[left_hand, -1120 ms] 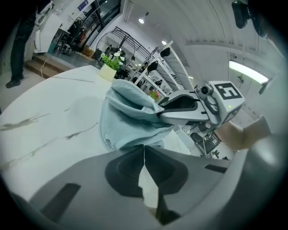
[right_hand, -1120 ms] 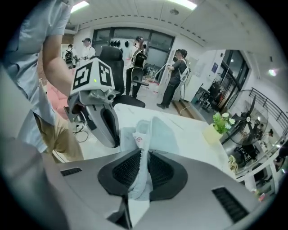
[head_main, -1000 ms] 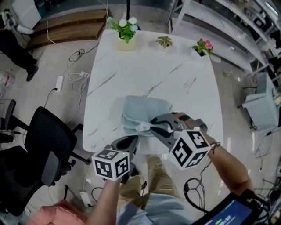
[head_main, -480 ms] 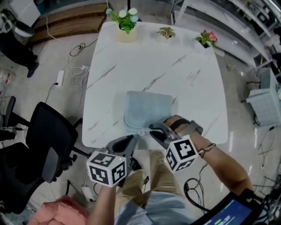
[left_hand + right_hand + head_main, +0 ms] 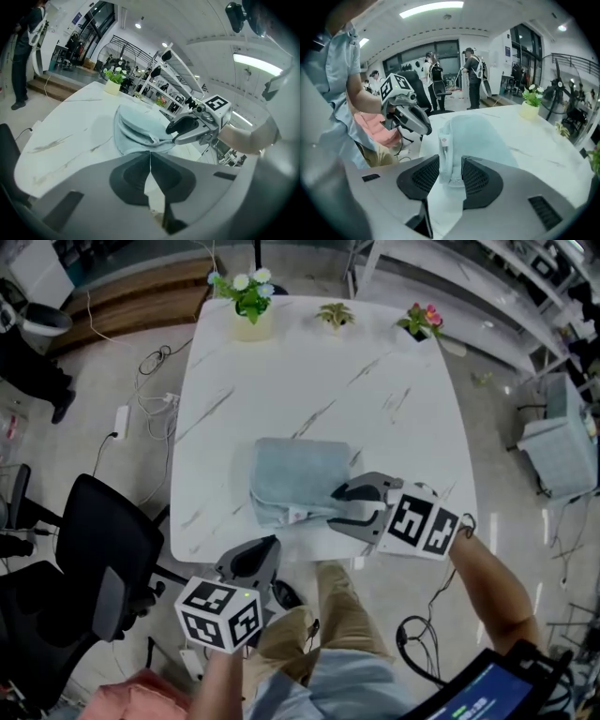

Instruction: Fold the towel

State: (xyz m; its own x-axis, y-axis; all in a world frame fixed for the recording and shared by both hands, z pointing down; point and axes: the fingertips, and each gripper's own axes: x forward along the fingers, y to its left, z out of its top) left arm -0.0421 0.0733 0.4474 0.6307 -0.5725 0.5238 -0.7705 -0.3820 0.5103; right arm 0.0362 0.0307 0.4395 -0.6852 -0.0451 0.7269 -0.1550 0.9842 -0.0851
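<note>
Right tool [image 5: 339,507], held in the person's right hand, reaches over the near edge of the bench [image 5: 281,371] to the towel [image 5: 295,474]. Its jaws have just been opening. They now stand apart, and the towel's rumpled near edge rises loosely between them. A small white label shows on that edge.

Left tool [image 5: 262,549] is below and to the left, just off the bench's near edge. Its jaws are closed tight together with nothing between them. It points toward the towel but is not touching it.

The towel is pale blue and folded into a rough rectangle. It lies on the near half of the white, marble-patterned bench, close to the front edge, with its layers showing along the near side.

Three small potted plants [image 5: 246,301] stand in a row along the far edge of the bench, well apart from the towel. A black office chair [image 5: 94,559] stands on the floor to the left of the bench, with cables [image 5: 155,399] trailing beyond it.
</note>
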